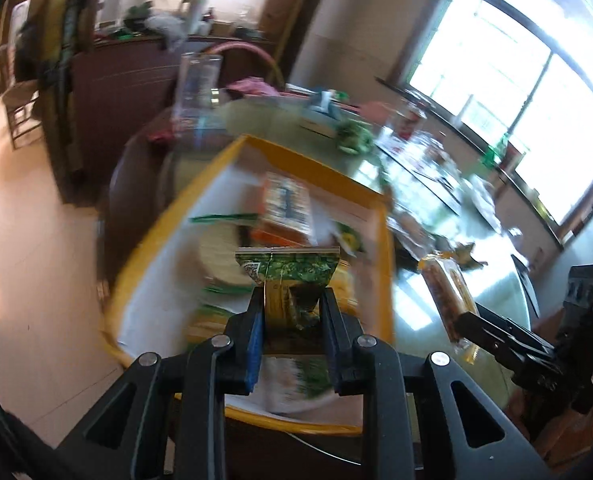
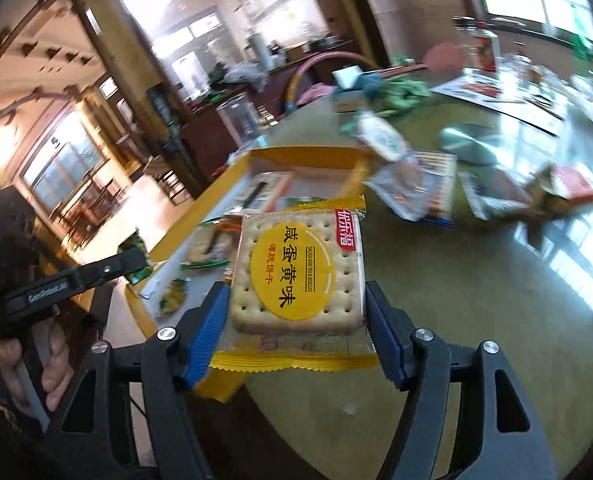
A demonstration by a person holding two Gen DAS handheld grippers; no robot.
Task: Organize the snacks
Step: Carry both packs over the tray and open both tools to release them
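My left gripper is shut on a green and yellow snack packet and holds it above the yellow-rimmed tray, which holds several snack packs. My right gripper is shut on a salted egg yolk biscuit pack in a yellow wrapper, held above the glass table near the tray's right edge. The right gripper with its biscuit pack also shows in the left wrist view. The left gripper shows at the left of the right wrist view.
Loose snack packets and an orange packet lie on the round glass table right of the tray. A clear jug, a tissue box and bottles stand further back. Tiled floor lies left of the table.
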